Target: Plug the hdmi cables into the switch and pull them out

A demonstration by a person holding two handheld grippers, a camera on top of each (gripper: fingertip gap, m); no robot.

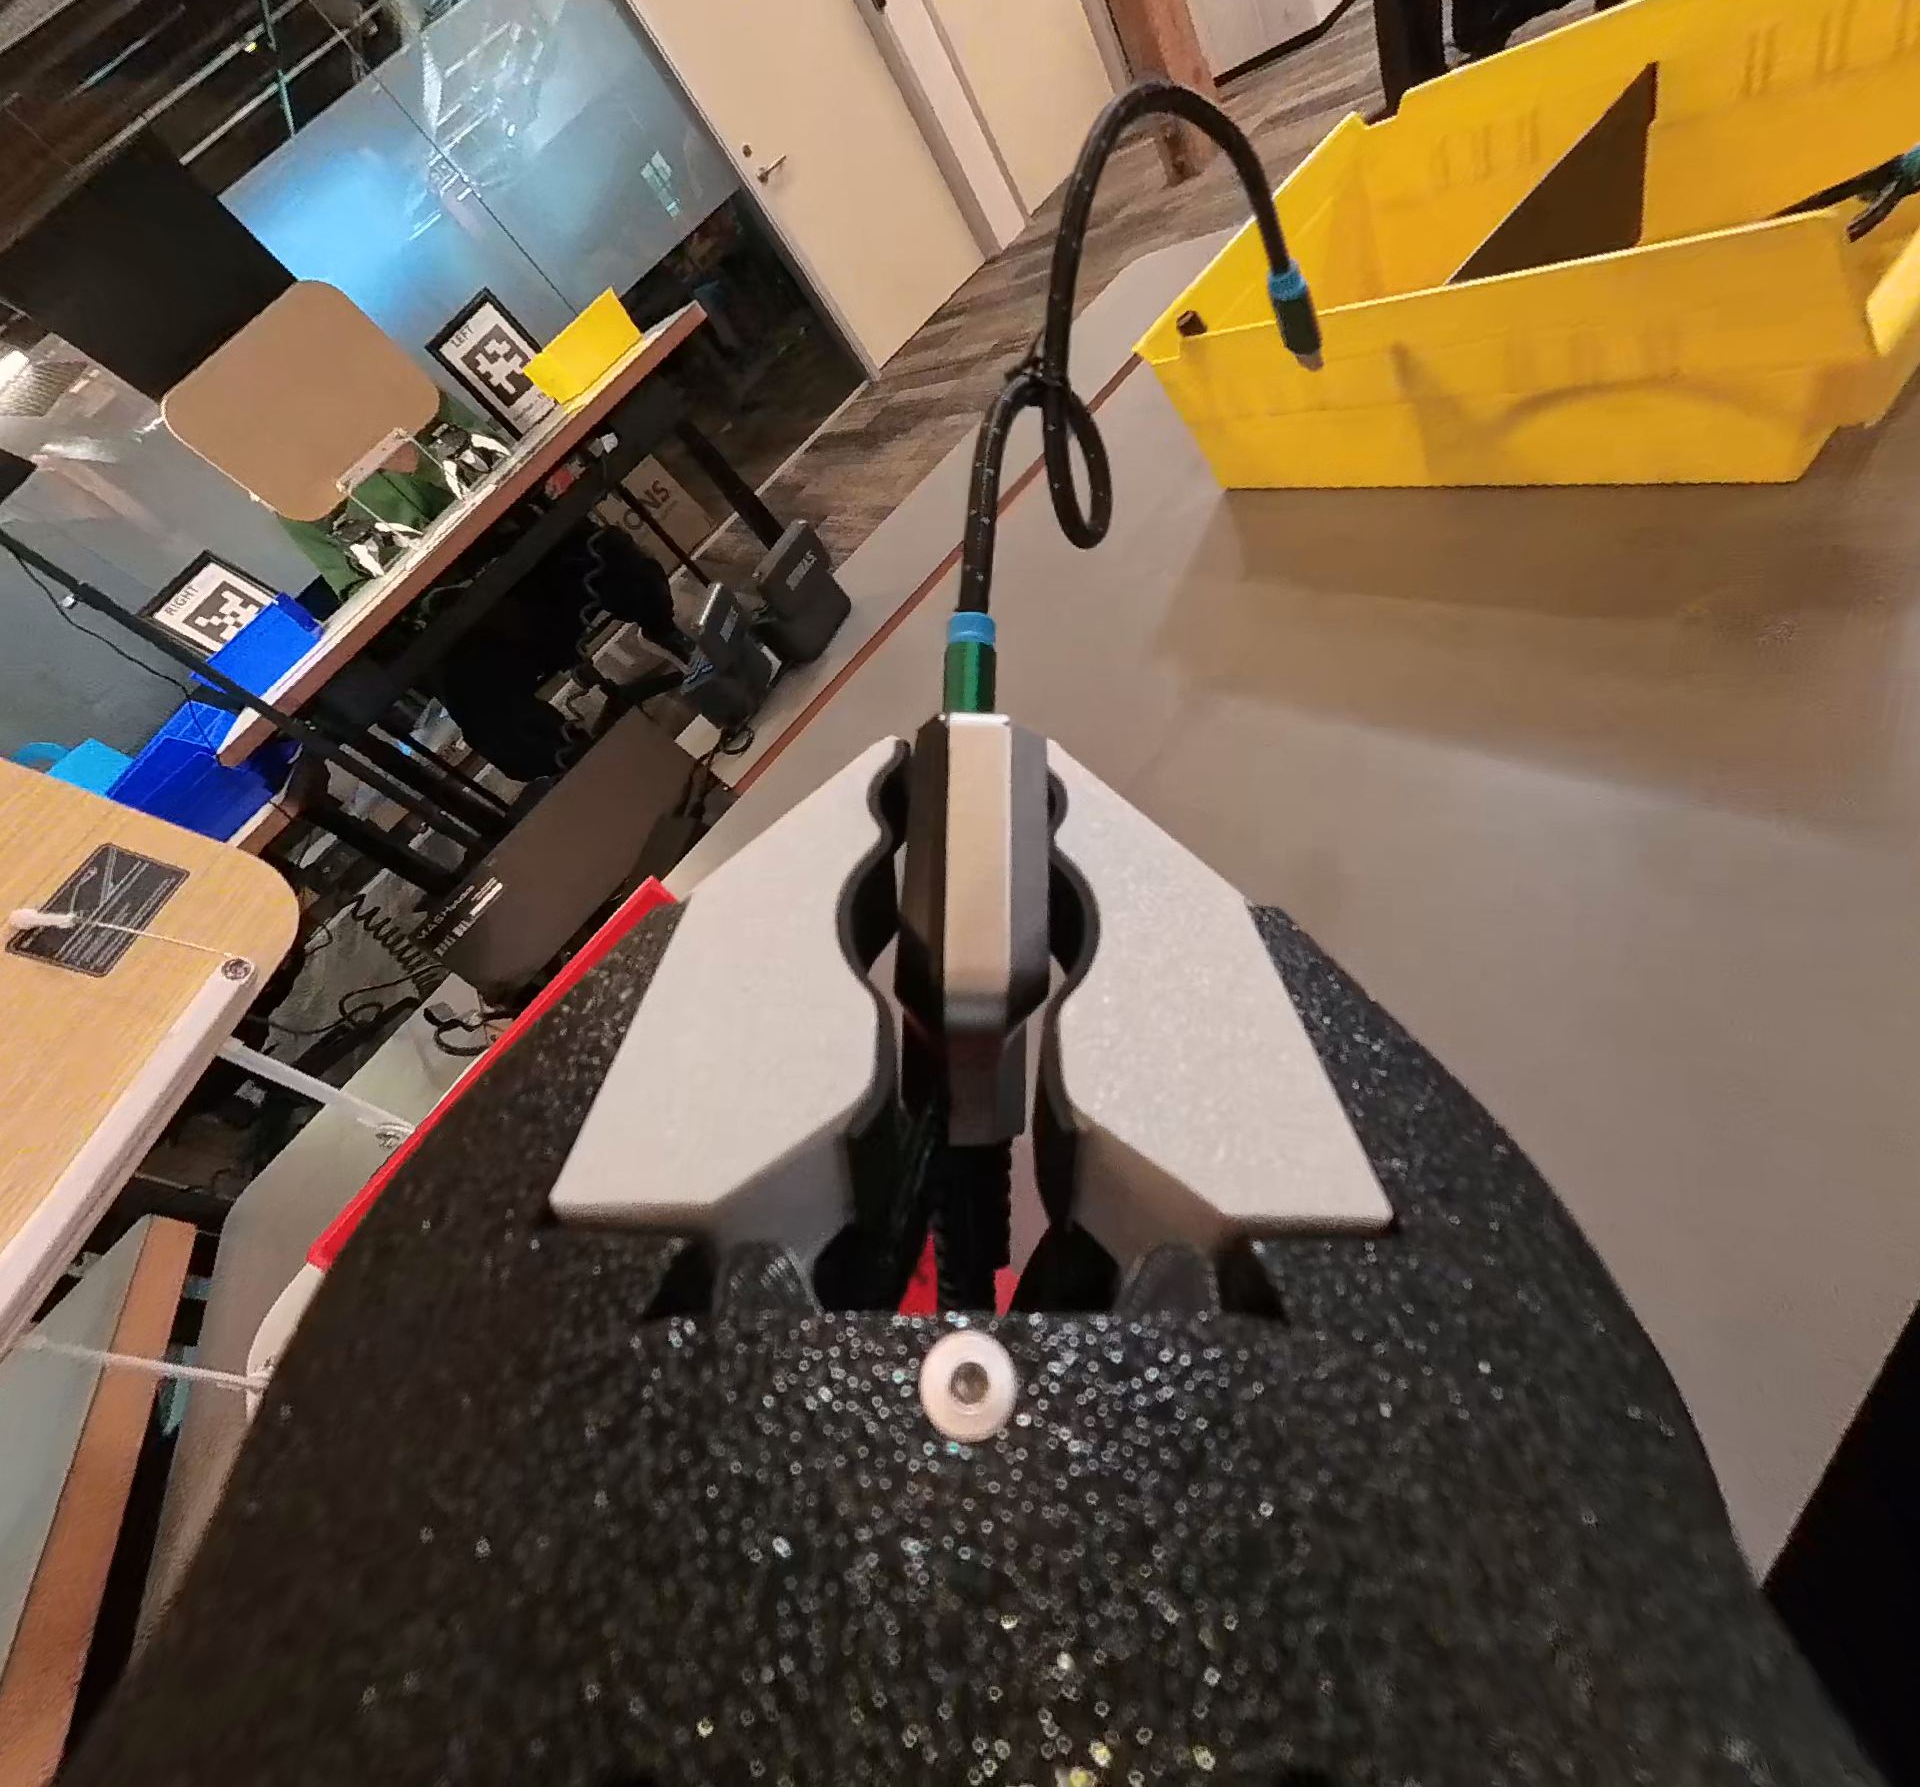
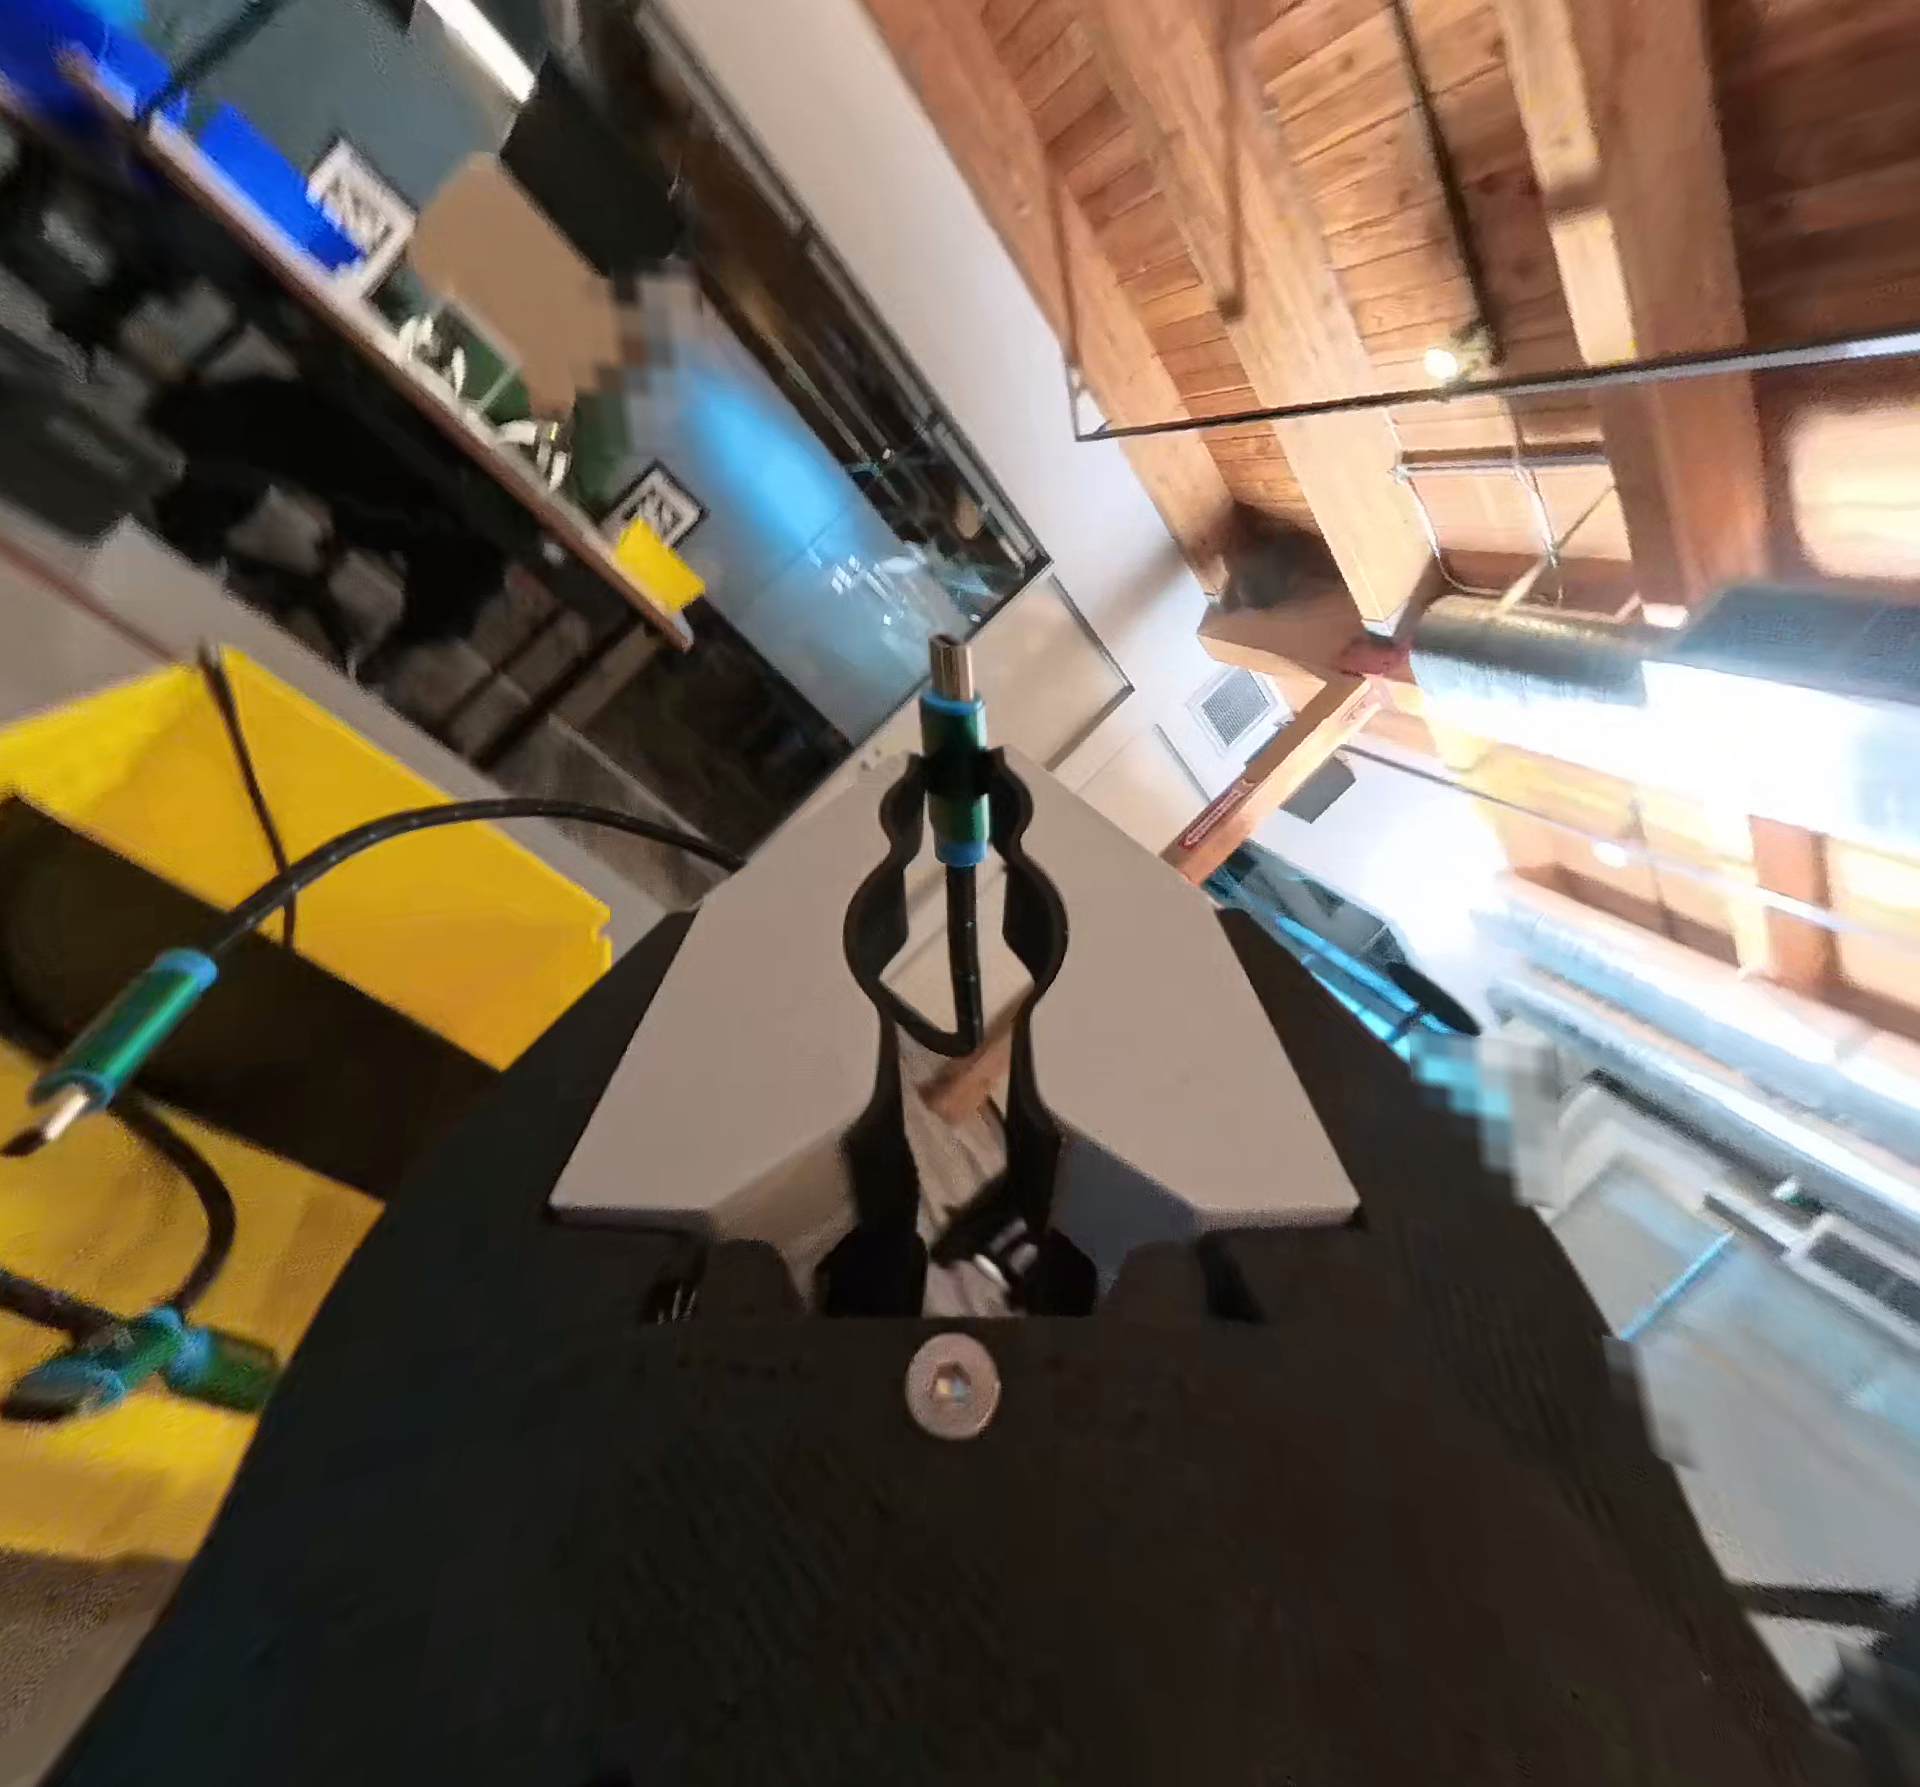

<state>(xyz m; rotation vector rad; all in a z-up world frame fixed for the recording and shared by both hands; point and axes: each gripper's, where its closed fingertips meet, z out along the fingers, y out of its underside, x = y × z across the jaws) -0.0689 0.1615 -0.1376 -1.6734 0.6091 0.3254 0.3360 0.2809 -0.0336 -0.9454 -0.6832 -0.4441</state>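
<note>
My left gripper (image 1: 971, 792) is shut on a slim black and silver switch (image 1: 975, 890), held edge-on above the grey table. A black braided cable (image 1: 1060, 366) with a green and blue plug (image 1: 964, 667) is plugged into the switch's far end; it loops up and its free plug (image 1: 1294, 314) hangs by the yellow bin. My right gripper (image 2: 954, 781) is shut on the green and blue plug (image 2: 951, 781) of another cable, metal tip (image 2: 948, 667) pointing away, raised and tilted toward the ceiling.
A yellow bin (image 1: 1507, 366) stands on the grey table (image 1: 1507, 802) at the right; in the right wrist view the yellow bin (image 2: 343, 864) holds more green-plugged cables (image 2: 104, 1051). A wooden desk corner (image 1: 114, 958) is at left. Benches with blue bins stand behind.
</note>
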